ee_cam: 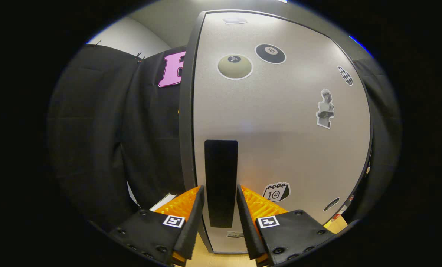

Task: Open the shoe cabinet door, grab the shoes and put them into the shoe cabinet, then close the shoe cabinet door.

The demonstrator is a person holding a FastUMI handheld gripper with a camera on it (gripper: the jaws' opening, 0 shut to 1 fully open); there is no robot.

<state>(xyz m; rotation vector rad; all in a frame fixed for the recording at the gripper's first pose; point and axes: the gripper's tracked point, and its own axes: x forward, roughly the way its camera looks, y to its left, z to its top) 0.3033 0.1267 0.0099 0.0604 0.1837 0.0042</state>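
Gripper (221,207) fingers of mine sit parted, straddling the black handle (221,181) on the grey shoe cabinet door (280,129) (stickers dot its face), not visibly pressing it.

So the gripper (221,193) is a chunky two-finger thing: each finger has a black outer shell, kind of leathery or matte looking, with a row of dark round screws along the lower edge, and a bright orange ribbed body showing behind it. The inner faces are black pads (193,222) that run up to blunt tips, and there's more orange peeking out at the very bottom of each finger. Each shell also carries a little square black-and-white marker tag (173,221) on top, one per finger, sitting near the inner edge.
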